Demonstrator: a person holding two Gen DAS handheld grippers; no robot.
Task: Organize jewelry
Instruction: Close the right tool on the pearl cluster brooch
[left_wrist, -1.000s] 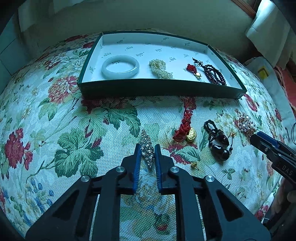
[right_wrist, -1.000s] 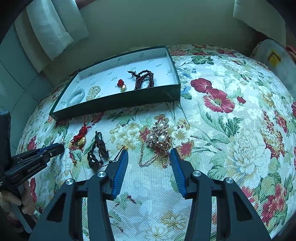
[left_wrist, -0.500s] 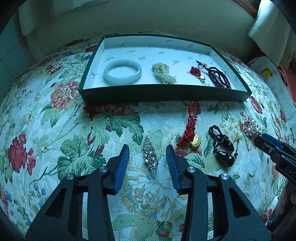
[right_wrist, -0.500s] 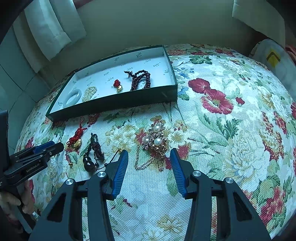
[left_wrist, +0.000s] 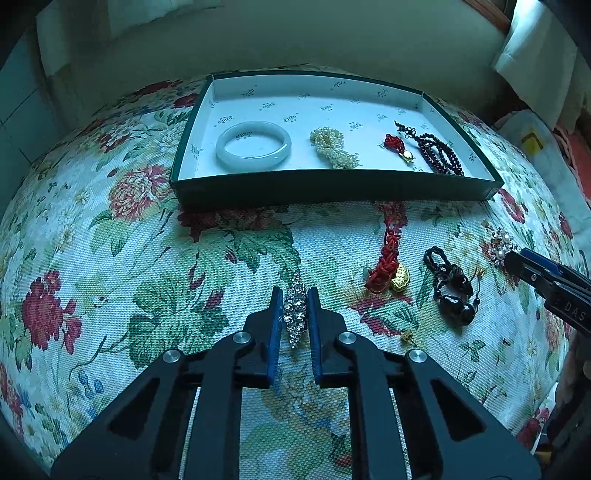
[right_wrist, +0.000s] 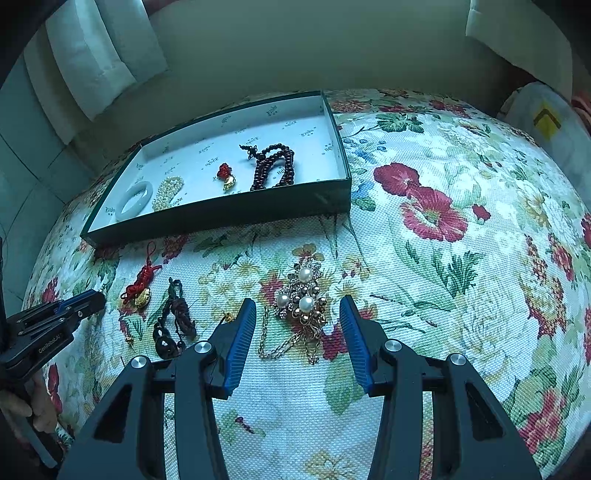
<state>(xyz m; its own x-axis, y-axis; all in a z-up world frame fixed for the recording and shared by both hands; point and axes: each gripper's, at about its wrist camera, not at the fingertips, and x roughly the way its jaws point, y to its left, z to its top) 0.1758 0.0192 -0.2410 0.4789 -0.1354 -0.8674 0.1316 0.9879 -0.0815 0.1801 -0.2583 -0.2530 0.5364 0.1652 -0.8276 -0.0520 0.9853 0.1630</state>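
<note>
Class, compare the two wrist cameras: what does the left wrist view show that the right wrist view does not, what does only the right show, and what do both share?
Only the left wrist view shows the rhinestone brooch, with the left gripper's jaws closing on it.

Only the right wrist view shows the gold chain trailing from the pearl brooch, which lies between the right gripper's open jaws, untouched.

Both show the green tray holding the jade bangle, pearl strand, small red charm and dark bead bracelet, plus the red knot charm and black cord pendant on the floral cloth.
</note>
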